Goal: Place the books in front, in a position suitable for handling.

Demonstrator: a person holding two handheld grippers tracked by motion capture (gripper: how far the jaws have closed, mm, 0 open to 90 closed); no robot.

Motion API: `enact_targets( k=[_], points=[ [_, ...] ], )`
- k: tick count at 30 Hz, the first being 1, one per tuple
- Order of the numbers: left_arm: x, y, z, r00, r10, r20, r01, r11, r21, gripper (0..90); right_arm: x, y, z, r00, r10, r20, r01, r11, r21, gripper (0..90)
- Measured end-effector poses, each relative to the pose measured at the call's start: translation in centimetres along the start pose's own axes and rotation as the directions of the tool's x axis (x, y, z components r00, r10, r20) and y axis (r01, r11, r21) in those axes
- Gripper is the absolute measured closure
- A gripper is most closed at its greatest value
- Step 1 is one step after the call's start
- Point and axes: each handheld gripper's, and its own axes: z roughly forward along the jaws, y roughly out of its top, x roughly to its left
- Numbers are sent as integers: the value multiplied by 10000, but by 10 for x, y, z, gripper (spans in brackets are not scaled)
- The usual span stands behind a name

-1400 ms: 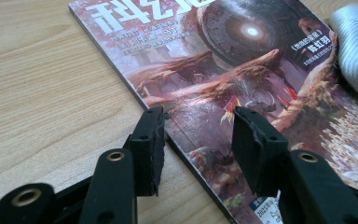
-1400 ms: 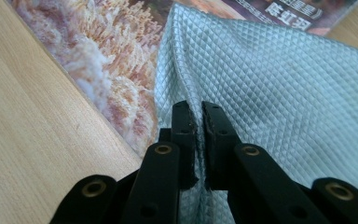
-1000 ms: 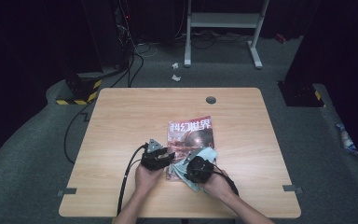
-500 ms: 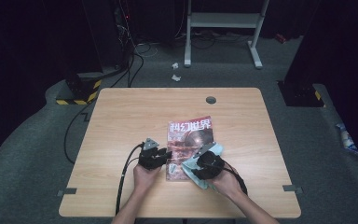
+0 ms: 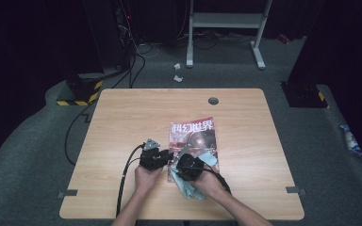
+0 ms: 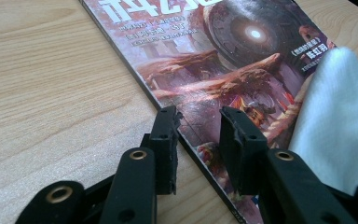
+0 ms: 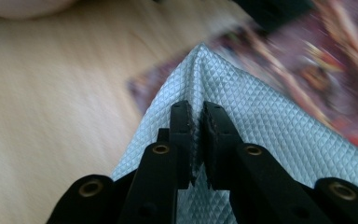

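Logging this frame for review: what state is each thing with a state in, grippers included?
Magazine: closed, flat on the table, cover up.
Cloth: pale blue, a fold pinched up, lying partly over the magazine's near corner.
Left gripper: jaws apart, straddling the magazine's edge, not pressing it; they have just been closing.
Right gripper: shut on the cloth, having just closed.

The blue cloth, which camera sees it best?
The right gripper view: the cloth is close up, its diamond weave clear, pinched in the right claw. The left gripper view catches a pale corner on the magazine. The high view shows it small.
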Motion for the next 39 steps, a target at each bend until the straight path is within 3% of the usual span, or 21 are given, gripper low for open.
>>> enact_targets(
  k=[5,10,14,19,25,29,31,36,39],
  points=[
    [0,0,0,10000,21,11,-21,10000,5,667,15,13,8,9988,-430,-219,428,9990,-107,839],
    [-1,0,0,10000,42,6,-42,10000,-21,664,11,4,4,9991,-341,-240,336,9992,-196,844],
    [-2,-1,0,9999,147,24,-147,9999,-8,655,-12,-33,-15,9991,332,252,-325,9991,-269,846],
    [-3,-1,0,9997,217,94,-217,9998,-3,656,-44,-78,-40,9845,1261,1221,-1249,9920,-174,850],
    [-5,-1,1,9990,334,299,-335,9994,36,658,-68,-95,-50,9644,1989,1741,-2005,9797,-85,853],
    [-5,-1,1,9991,326,286,-327,9995,25,659,-65,-86,-48,9589,1961,2052,-2042,9787,193,854],
    [-5,-1,1,9991,337,262,-337,9994,22,659,-61,-79,-44,9658,1945,1716,-1991,9799,96,853],
    [-5,-1,1,9991,320,261,-321,9995,27,659,-37,-45,-25,9895,1093,946,-1100,9939,23,854],
    [-5,-1,1,9991,339,267,-340,9994,46,660,-22,-25,-13,9969,640,449,-637,9979,-78,854]
  ],
)
